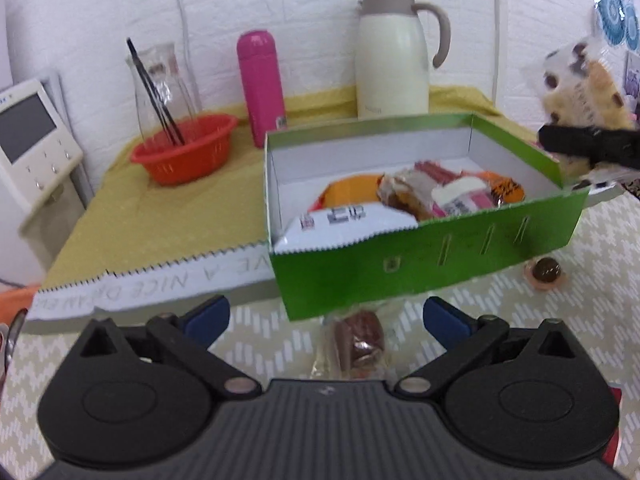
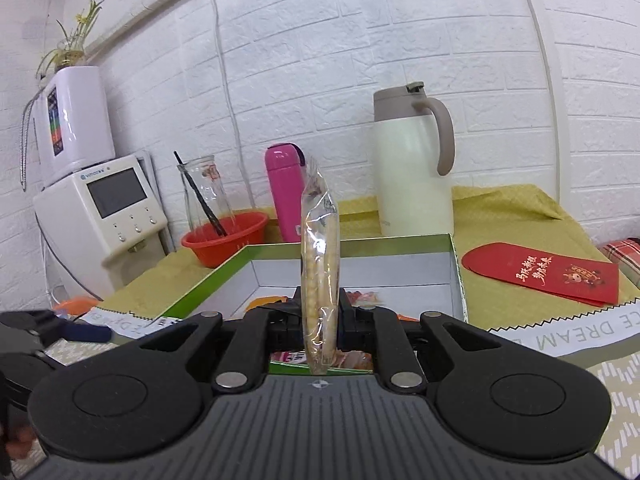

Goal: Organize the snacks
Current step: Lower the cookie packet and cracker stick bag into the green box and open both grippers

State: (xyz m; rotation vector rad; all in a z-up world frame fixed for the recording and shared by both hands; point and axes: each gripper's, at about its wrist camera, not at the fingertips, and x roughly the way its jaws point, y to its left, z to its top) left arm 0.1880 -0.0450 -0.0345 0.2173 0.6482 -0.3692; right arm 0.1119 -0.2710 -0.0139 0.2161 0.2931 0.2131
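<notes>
Right gripper (image 2: 320, 316) clamps wrapped cookie (image 2: 320, 280) above green box (image 2: 456, 276); left gripper (image 1: 326, 314) open, empty.
Box front wall hides snack packets; 1 wrapped cake (image 1: 360, 340) beneath its front edge is blurred.

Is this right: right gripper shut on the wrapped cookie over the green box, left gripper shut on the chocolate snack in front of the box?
Not quite. The left gripper is open and holds nothing: in the left wrist view the chocolate snack lies on the table between its spread fingers. The rest holds: the right gripper is shut on the wrapped cookie by the green box.
</notes>
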